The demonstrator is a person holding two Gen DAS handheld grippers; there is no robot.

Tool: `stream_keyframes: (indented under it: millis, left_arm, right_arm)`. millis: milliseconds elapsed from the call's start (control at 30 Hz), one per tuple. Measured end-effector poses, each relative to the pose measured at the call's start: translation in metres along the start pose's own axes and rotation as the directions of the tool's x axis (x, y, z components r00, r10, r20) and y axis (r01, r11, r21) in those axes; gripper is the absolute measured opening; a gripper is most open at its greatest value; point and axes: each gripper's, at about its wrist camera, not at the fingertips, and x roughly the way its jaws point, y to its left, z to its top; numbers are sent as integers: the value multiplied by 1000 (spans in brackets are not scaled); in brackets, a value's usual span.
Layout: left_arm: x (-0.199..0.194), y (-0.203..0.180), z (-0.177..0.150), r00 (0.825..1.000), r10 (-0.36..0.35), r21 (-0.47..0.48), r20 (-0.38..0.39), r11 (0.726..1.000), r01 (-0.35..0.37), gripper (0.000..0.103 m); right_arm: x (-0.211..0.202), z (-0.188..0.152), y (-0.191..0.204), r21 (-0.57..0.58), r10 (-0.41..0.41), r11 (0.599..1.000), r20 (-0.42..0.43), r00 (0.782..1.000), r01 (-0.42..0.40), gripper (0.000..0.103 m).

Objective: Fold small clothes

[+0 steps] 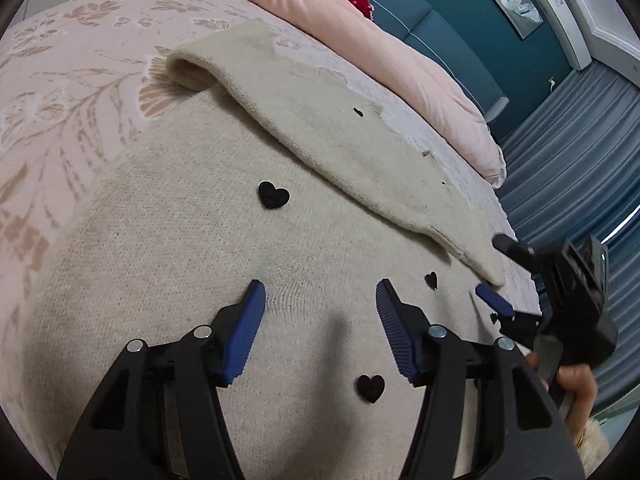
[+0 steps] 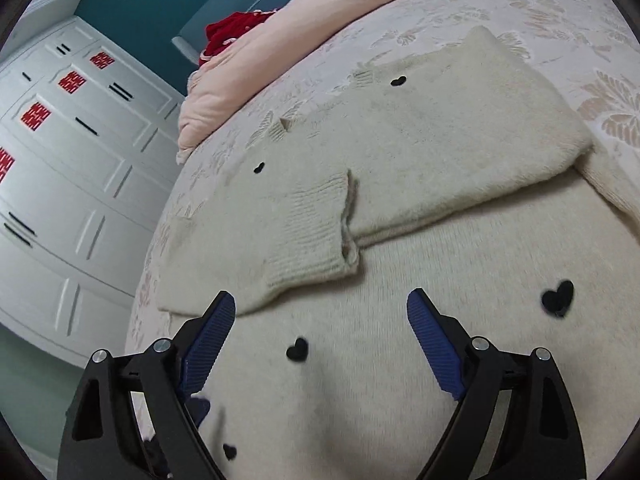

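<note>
A cream knit sweater (image 1: 192, 264) with small black heart patches (image 1: 273, 195) lies spread flat on the floral pink bedspread (image 1: 60, 92), and both grippers hang above its body panel, angled downward. One sleeve (image 2: 420, 152) is already folded across the body, running as a long diagonal band; its ribbed cuff (image 2: 308, 232) ends just ahead of the right gripper (image 2: 320, 312), slightly toward that gripper's left finger. In the left wrist view the same band lies ahead of and above the left gripper (image 1: 320, 300), its long axis sloping from upper left to lower right, with the fold at the shoulder end well apart from either tool. The right gripper is the nearer of the two to the cuff; the left gripper sits over plain knit nearer the middle of the body. Left gripper: jaws spread, nothing between the pads, fabric beneath but not pinched. Right gripper: jaws spread wider, likewise empty; it also shows at the right edge of the left wrist view, carried by a hand (image 1: 572, 380). Judgement: one sleeve fold done, remaining folds outstanding; the next grasp likely needs an edge, which neither tool has engaged yet. No containers are in view. A pink quilt (image 1: 360, 32) lies along the far side of the bed.
</note>
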Motion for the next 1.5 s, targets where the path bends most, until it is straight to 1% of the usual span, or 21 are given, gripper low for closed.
stream_keyframes:
  millis: [67, 100, 133, 167, 233, 333, 400, 500, 567, 633, 733, 833, 867, 900, 967, 1000, 1100, 1167, 1267, 1333, 1500]
  left_arm:
    - [0, -3, -2, 1000, 9, 15, 11, 1000, -9, 56]
    - [0, -3, -2, 1000, 6, 18, 14, 1000, -7, 57]
    - [0, -2, -2, 1000, -1, 17, 16, 1000, 1, 57]
    - [0, -1, -2, 1000, -11, 11, 19, 1000, 11, 57]
    - [-3, 4, -1, 999, -30, 1, 21, 1000, 30, 57]
    - [-7, 6, 5, 999, -42, -31, -9, 999, 42, 57]
    - [-9, 10, 21, 994, -106, -142, -20, 985, 102, 57]
    - [-6, 21, 53, 976, -213, -323, 36, 922, 213, 63]
    - [5, 28, 76, 972, -222, -417, 73, 879, 232, 66]
    - [18, 30, 98, 979, -184, -466, 89, 861, 205, 66]
    - [29, 32, 128, 984, -124, -483, 131, 858, 173, 65]
    - [42, 39, 152, 991, -20, -488, 133, 869, 83, 49]
    - [50, 41, 156, 994, 31, -481, 105, 876, 23, 33]
    - [56, 44, 157, 995, 68, -470, 76, 882, -25, 25]
    - [63, 55, 151, 993, 116, -458, 32, 885, -88, 22]
    - [67, 57, 145, 993, 120, -443, 23, 891, -97, 17]
    - [67, 58, 122, 985, 167, -337, 48, 931, -142, 13]
    - [67, 43, 115, 968, 237, -229, 85, 950, -212, 13]
    - [68, 34, 105, 952, 274, -163, 136, 954, -251, 13]
    - [68, 38, 103, 954, 255, -174, 155, 958, -228, 13]
    - [68, 42, 102, 957, 231, -178, 176, 963, -200, 13]
  right_arm:
    - [19, 8, 3, 30, -5, 1000, -28, 1000, 5, 74]
    - [27, 10, 5, 38, -1, 999, -43, 999, 3, 66]
    - [34, 11, 7, 39, -7, 999, -53, 999, 9, 54]
    - [40, 13, 10, 41, -28, 999, -60, 998, 30, 48]
    - [44, 15, 14, 47, -39, 998, -60, 997, 42, 8]
    - [31, 24, 33, 14, 0, 1000, -34, 999, 0, 8]
    - [14, 36, 58, -72, 29, 997, 0, 1000, -28, 8]
    - [-8, 59, 93, -193, 56, 980, 53, 997, -44, 8]
    - [-16, 78, 105, -208, 86, 976, 69, 994, -70, 8]
    - [-22, 96, 115, -215, 110, 972, 80, 991, -90, 8]
    - [-37, 120, 125, -258, 120, 962, 119, 986, -86, 8]
    - [-55, 137, 115, -272, 88, 962, 176, 980, -38, 8]
    - [-61, 142, 104, -271, 55, 963, 203, 978, 2, 8]
    - [-62, 146, 90, -256, 21, 966, 223, 975, 38, 8]
    - [-60, 151, 44, -176, -51, 980, 232, 971, 94, 8]
    - [-53, 150, 15, -126, -100, 983, 219, 970, 130, 8]
    - [-10, 134, -58, -34, -230, 972, 81, 970, 233, 7]
    - [9, 117, -81, -12, -245, 969, 18, 969, 245, 7]
    - [6, 105, -88, 11, -212, 977, 65, 975, 212, 7]
    - [11, 102, -89, -12, -239, 971, 58, 969, 240, 7]
    - [-6, 98, -94, 54, -166, 986, 108, 980, 161, 7]
